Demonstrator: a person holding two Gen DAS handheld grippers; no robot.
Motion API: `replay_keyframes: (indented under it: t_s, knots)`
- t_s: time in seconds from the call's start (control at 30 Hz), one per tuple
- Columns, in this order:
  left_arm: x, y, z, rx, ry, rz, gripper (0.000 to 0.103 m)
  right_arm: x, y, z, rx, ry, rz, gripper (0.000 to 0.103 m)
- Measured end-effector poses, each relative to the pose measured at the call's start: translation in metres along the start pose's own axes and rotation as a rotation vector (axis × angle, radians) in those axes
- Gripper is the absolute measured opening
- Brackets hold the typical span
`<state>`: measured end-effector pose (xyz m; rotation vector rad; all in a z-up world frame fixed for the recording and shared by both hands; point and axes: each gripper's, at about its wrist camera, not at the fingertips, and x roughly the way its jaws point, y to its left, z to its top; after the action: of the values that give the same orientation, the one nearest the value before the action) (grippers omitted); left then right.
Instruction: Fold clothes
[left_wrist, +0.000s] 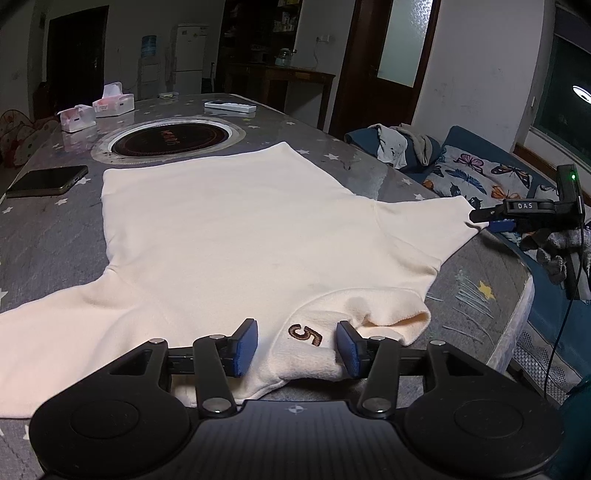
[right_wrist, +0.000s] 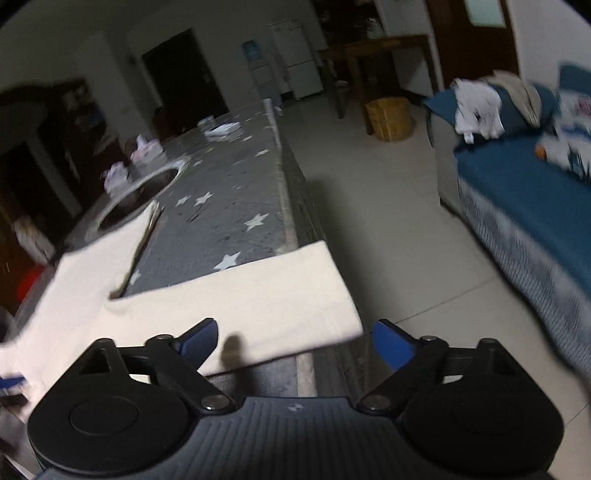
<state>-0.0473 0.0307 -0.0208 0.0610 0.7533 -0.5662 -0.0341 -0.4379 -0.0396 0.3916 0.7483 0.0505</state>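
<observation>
The sweatshirt (left_wrist: 229, 236) lies spread on the table (left_wrist: 44, 229), a phone (left_wrist: 46, 180) at its left and the round hob (left_wrist: 170, 140) behind it.

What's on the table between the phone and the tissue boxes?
Nothing; the left wrist view shows only bare starry table between the phone and tissue boxes.

A cream shirt (left_wrist: 229, 229) of soft, matt fleecy cloth is lying ahead of the left tongs (left_wrist: 297, 345), whose matt black plastic arms are carrying rough blue pads (left_wrist: 245, 345); the tabletop (left_wrist: 48, 236) beneath is showing a glossy, star-printed grey covering.
</observation>
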Motion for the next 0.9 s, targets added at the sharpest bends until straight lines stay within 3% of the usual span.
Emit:
replay_keyframes:
  t_s: [0.13,0.2,0.3,0.4,0.67,0.9]
  knots:
    - [0.0,-0.001,0.0,0.003,0.0,0.003,0.051,-0.004,-0.012,-0.003,0.075,-0.031,0.012,0.056]
    - [0.0,-0.002,0.0,0.006,0.0,0.004,0.052,-0.007,-0.013,-0.002,0.071,-0.056,-0.024,0.034]
    - [0.0,-0.002,0.0,0.009,0.0,0.006,0.053,-0.011,-0.011,0.004,0.045,-0.073,-0.052,0.012]
    - [0.0,-0.003,-0.001,0.013,0.0,0.009,0.054,-0.012,-0.004,0.011,-0.005,-0.094,-0.071,0.005]
    - [0.0,-0.004,-0.001,0.019,0.0,0.007,0.055,-0.008,0.023,0.035,-0.167,-0.154,-0.178,0.004]
    - [0.0,-0.004,-0.002,0.028,-0.002,0.007,0.055,0.021,0.043,0.044,-0.356,-0.146,-0.284,0.004]
